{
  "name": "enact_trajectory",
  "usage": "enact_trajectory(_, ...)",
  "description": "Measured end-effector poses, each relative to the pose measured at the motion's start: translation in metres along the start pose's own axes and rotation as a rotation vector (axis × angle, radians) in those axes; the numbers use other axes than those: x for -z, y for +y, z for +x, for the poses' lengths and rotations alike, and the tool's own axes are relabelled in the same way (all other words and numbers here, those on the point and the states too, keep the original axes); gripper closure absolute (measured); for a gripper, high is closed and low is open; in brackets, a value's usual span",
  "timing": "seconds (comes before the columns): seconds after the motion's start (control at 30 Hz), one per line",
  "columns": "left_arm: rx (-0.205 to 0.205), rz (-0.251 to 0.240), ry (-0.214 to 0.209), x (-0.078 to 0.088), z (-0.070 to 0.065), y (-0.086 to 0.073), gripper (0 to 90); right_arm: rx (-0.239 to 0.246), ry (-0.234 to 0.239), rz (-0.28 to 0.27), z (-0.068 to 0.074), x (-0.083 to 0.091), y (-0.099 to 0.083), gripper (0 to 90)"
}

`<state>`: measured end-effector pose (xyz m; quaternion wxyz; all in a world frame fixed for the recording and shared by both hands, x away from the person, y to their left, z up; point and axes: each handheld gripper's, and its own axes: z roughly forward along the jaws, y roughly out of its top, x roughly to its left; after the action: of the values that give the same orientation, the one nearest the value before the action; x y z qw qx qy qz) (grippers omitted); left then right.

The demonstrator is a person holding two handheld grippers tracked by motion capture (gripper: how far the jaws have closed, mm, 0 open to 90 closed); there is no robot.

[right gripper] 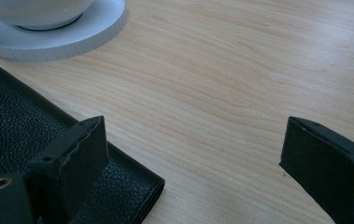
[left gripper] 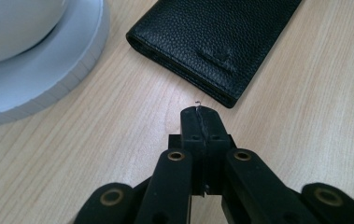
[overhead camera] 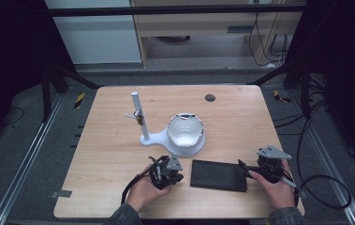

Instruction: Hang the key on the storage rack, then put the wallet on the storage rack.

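Left gripper [left gripper: 200, 112] low (jaws closed) beside black wallet [left gripper: 216, 42].

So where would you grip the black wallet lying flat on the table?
Probably at the short right end of the black wallet, coming in level from the right. It lies flat, so only its thin edges offer purchase, and the right gripper already stands open at that end, one finger over the leather.

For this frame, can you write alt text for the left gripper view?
The left gripper, its two black jaws shut together with nothing between them, points at the near corner of a flat black grained-leather wallet lying on the light wooden table. A white round stand base sits at upper left.
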<state>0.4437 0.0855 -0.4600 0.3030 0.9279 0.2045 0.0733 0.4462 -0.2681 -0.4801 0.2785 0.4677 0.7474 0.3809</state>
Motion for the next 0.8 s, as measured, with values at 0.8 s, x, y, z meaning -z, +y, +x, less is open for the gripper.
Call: enact_trajectory(0.8, -0.026, 0.027, -0.037, -0.015, -0.011, 0.002, 90.0, -0.003, 0.01, 0.015, -0.002, -0.002, 0.0, 8.9)
